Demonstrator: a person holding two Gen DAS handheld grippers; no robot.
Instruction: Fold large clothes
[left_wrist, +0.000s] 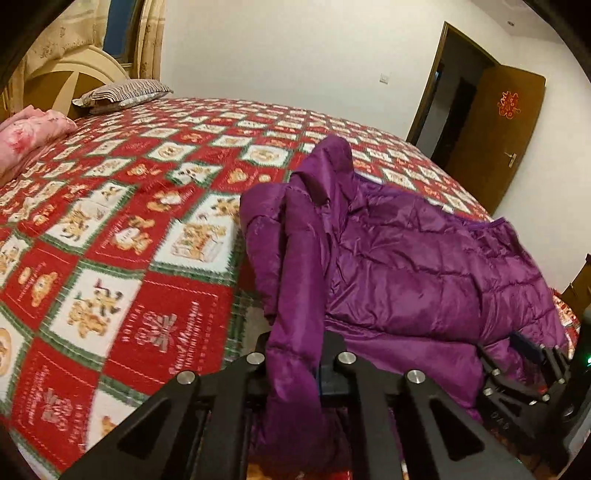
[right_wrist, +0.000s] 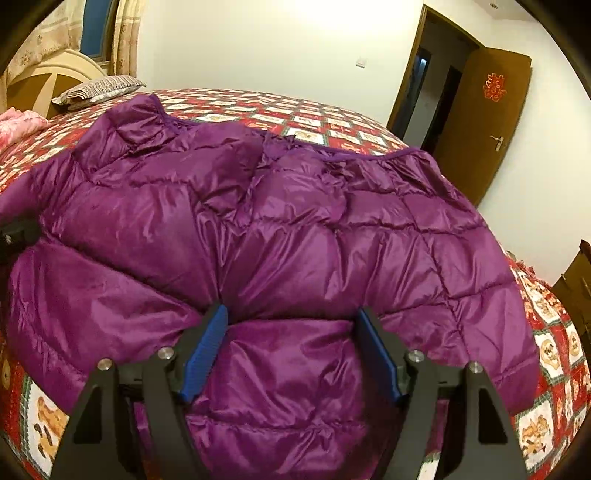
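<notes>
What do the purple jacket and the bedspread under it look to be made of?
Purple jacket: looks like thin, glossy synthetic shell, probably nylon or polyester, over puffy filling; it shines, crinkles and is stitched into padded sections. Part of it near the hand-held grippers looks matte and plush, possibly a fleece lining.
Bedspread: matte woven or printed cloth in red, white and green squares; no sheen. The fibre cannot be told.

Black jaws, blue pads (right_wrist: 207, 350), silver screws (right_wrist: 414, 356)

The left gripper (left_wrist: 295, 354) is clamped on a fold of the purple jacket (left_wrist: 406, 266) over the patterned bedspread (left_wrist: 129, 221).
</notes>
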